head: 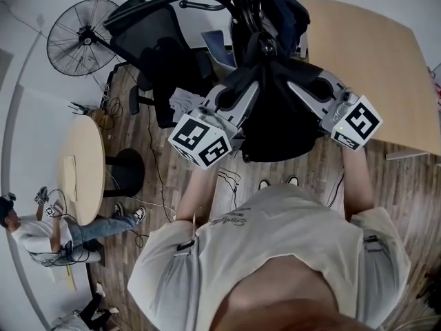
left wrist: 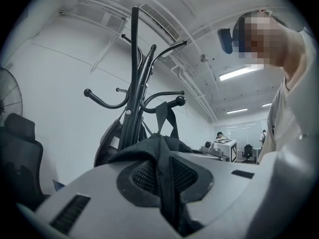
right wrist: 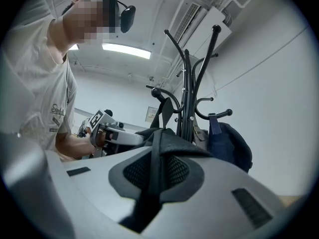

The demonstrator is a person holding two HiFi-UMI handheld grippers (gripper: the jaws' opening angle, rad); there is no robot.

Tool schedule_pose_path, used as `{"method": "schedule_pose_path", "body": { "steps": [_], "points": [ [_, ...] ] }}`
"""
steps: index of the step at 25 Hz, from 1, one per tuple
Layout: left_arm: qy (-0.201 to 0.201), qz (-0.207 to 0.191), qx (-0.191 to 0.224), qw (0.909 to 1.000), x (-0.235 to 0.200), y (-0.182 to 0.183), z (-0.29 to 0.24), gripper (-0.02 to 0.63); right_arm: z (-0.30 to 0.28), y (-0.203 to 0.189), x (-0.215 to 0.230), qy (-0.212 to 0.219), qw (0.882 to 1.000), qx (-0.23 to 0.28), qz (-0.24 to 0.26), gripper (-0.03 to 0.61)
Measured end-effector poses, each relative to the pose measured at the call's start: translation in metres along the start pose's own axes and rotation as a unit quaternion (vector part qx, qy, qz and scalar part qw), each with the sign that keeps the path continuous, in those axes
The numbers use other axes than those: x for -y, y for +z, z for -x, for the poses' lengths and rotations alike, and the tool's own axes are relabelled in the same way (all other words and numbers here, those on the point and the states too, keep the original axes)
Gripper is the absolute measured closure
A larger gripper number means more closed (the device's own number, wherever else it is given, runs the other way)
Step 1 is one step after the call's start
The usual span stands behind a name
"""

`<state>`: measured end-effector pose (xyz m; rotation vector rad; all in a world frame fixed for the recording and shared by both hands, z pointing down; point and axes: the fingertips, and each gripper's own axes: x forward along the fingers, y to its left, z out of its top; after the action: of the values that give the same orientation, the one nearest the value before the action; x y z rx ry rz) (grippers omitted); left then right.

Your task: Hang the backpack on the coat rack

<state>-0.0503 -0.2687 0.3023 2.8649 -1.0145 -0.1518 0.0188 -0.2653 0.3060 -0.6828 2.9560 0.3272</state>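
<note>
A black backpack [head: 275, 123] hangs between my two grippers, just in front of the black coat rack [head: 244, 5]. My left gripper [head: 231, 98] is shut on the backpack's fabric on its left side, and my right gripper [head: 306, 88] is shut on its right side. In the left gripper view the black fabric [left wrist: 162, 148] is pinched in the left gripper [left wrist: 162, 176], and the backpack's top loop [left wrist: 167, 116] stands just below a ball-tipped hook [left wrist: 179, 101]. The right gripper [right wrist: 155, 171] likewise clamps black fabric, with the coat rack pole [right wrist: 187, 98] right behind it.
A dark blue bag [right wrist: 227, 143] hangs on the rack's far side. A black office chair [head: 155, 43] and a floor fan [head: 79, 36] stand to the left. A round table [head: 83, 167] with a seated person [head: 48, 233] is at lower left, and a wooden table [head: 365, 54] at right.
</note>
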Motion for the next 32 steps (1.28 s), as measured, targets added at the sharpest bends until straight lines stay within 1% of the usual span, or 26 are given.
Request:
{"method": "schedule_pose_path", "body": {
  "steps": [3, 6, 8, 11, 15, 18, 22, 28, 32],
  "points": [
    [0.006, 0.003, 0.000, 1.0000, -0.005, -0.006, 0.002, 0.569, -0.003, -0.008, 0.002, 0.000, 1.000, -0.007, -0.006, 0.548],
    [0.005, -0.005, -0.001, 1.0000, -0.009, -0.007, 0.000, 0.568, -0.003, -0.010, 0.006, -0.008, 1.000, -0.007, -0.014, 0.548],
    [0.009, -0.016, -0.003, 0.9998, -0.012, -0.008, 0.000, 0.568, -0.003, -0.013, 0.008, -0.015, 1.000, -0.011, -0.018, 0.545],
    [0.021, -0.044, -0.006, 0.9988, -0.014, -0.010, -0.001, 0.568, -0.004, -0.016, 0.009, -0.022, 0.999, -0.011, -0.024, 0.543],
    [0.012, -0.039, -0.004, 0.9992, -0.016, -0.009, 0.001, 0.565, -0.004, -0.016, 0.008, -0.018, 0.999, -0.011, -0.029, 0.538],
    [0.009, -0.035, 0.001, 0.9993, -0.016, -0.009, 0.002, 0.565, -0.004, -0.017, 0.009, -0.023, 0.999, -0.012, -0.028, 0.535],
    [0.011, -0.044, 0.007, 0.9989, -0.015, -0.012, 0.007, 0.563, -0.004, -0.019, 0.008, -0.046, 0.998, -0.017, -0.025, 0.531],
    [0.014, -0.054, 0.006, 0.9984, -0.018, -0.012, 0.019, 0.535, 0.000, -0.016, 0.004, -0.090, 0.996, -0.015, -0.026, 0.523],
    [0.007, -0.053, 0.006, 0.9986, -0.017, -0.011, 0.028, 0.524, 0.010, -0.015, 0.001, -0.124, 0.992, -0.015, -0.023, 0.486]
  ]
}}
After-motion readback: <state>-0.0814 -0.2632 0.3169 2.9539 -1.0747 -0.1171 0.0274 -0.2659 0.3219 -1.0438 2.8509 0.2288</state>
